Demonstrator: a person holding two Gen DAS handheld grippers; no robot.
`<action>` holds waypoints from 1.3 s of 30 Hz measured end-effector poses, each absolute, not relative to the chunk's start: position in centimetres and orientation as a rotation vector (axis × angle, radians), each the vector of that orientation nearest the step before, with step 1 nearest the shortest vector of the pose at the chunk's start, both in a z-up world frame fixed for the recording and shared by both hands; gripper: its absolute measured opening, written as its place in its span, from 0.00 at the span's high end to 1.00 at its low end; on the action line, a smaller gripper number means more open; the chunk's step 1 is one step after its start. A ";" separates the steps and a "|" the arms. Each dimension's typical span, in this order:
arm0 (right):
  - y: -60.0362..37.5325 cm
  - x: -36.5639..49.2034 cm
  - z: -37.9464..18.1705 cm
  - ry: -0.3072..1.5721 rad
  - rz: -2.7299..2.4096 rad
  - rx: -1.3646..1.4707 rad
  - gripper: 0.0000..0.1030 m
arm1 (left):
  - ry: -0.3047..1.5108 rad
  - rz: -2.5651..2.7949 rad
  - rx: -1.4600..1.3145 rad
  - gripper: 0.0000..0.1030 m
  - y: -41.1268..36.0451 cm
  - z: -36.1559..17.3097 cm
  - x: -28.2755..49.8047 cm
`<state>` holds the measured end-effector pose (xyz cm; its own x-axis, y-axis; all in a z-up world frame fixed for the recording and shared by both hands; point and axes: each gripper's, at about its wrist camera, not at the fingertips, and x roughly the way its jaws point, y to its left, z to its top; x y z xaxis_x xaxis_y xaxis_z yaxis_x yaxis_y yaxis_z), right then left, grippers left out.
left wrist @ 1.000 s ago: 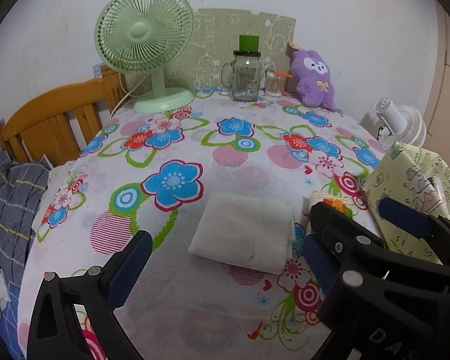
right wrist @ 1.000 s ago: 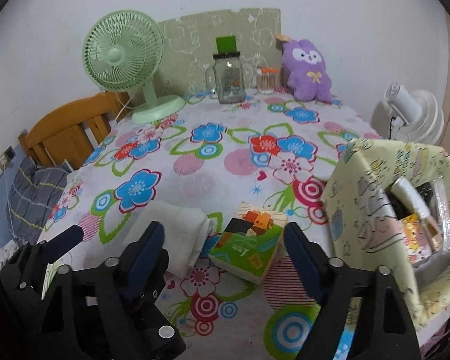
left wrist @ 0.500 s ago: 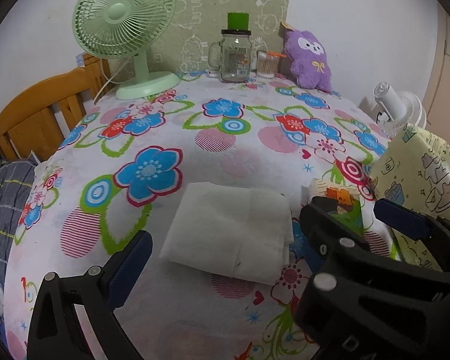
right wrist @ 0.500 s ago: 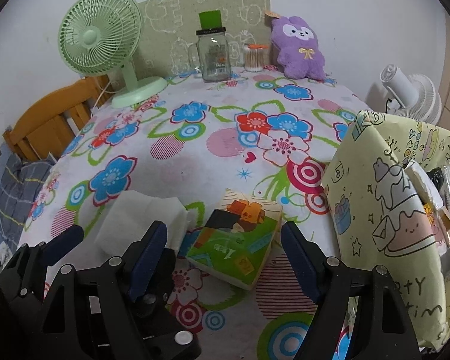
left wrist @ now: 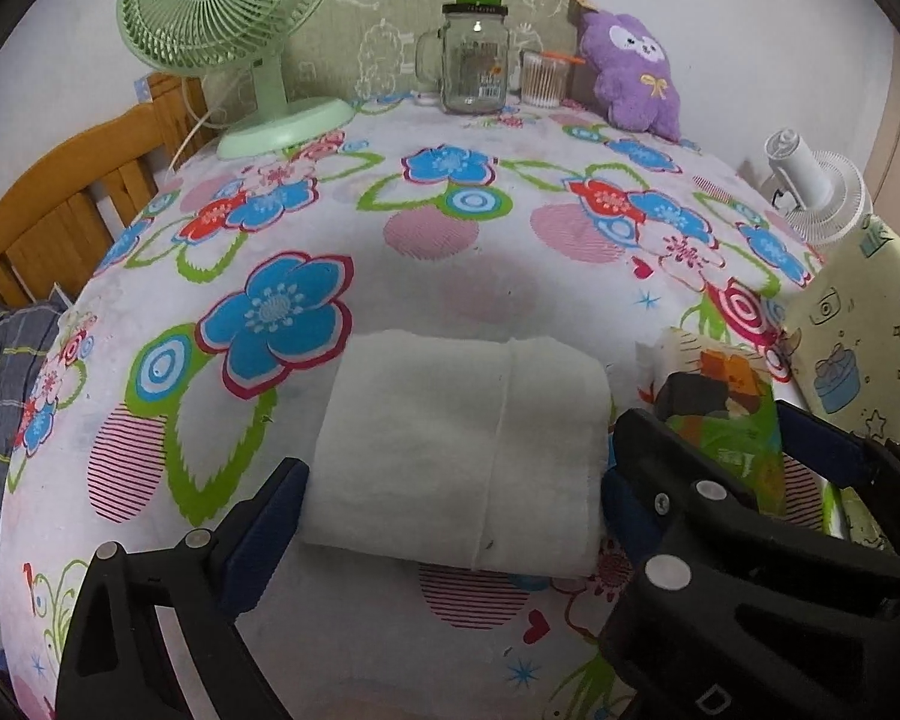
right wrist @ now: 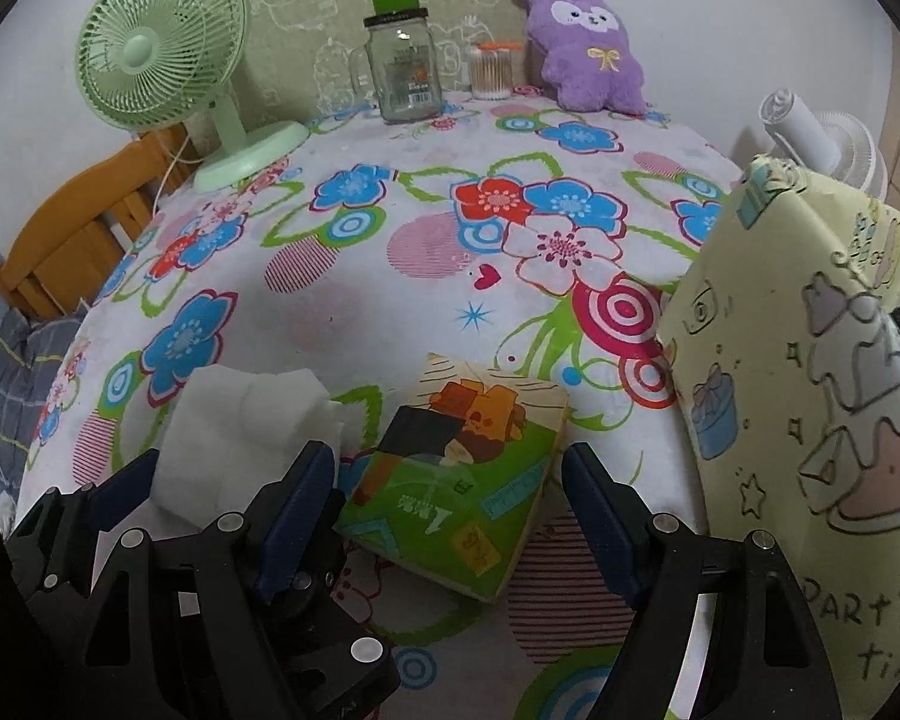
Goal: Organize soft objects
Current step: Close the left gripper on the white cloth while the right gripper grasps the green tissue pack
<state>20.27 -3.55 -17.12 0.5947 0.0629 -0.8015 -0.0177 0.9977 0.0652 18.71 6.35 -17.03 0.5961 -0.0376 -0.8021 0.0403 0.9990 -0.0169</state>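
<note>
A folded white cloth [left wrist: 462,450] lies on the flowered tablecloth [left wrist: 450,276]. My left gripper [left wrist: 450,516] is open, its fingers on either side of the cloth's near end. A green tissue pack [right wrist: 456,474] lies just right of the cloth [right wrist: 240,420]. My right gripper [right wrist: 450,510] is open, its fingers on either side of the pack's near end. The pack also shows in the left wrist view [left wrist: 726,420]. A purple plush toy [right wrist: 588,48] leans on the wall at the back.
A yellow patterned fabric bin [right wrist: 810,408] stands at the right, holding packets. A green desk fan [right wrist: 168,60], a glass jar mug [right wrist: 402,72] and a cotton swab tub [right wrist: 492,72] stand at the back. A wooden chair [left wrist: 60,204] stands left; a white fan [left wrist: 822,192] stands beyond the right edge.
Both grippers have moved forward and down. The left now straddles the white cloth, the right straddles the tissue pack. Both stay open.
</note>
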 end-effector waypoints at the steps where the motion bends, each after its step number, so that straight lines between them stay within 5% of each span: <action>1: -3.6 20.3 -17.2 0.936 0.049 0.053 0.22 | 0.931 -0.045 0.005 0.05 6.4 -17.0 18.7; 9: -3.1 20.8 -17.4 0.933 0.086 0.047 0.33 | 0.931 -0.051 0.003 0.06 6.5 -17.0 18.7; 10: -3.0 20.8 -17.4 0.926 0.084 0.043 0.41 | 0.928 -0.047 0.003 0.08 6.5 -17.0 18.7; 29: -3.0 20.1 -16.7 0.930 0.119 0.038 0.44 | 0.912 -0.090 -0.002 0.44 6.2 -16.2 17.7; 39: -2.7 18.8 -15.7 0.900 0.155 0.034 0.45 | 0.892 -0.066 -0.014 0.48 6.3 -15.5 16.6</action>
<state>18.79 -2.72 -15.69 0.6110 0.1486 -0.7775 -0.1197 0.9883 0.0948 16.60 6.28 -15.48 0.6257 -0.0628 -0.7775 0.0514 0.9979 -0.0393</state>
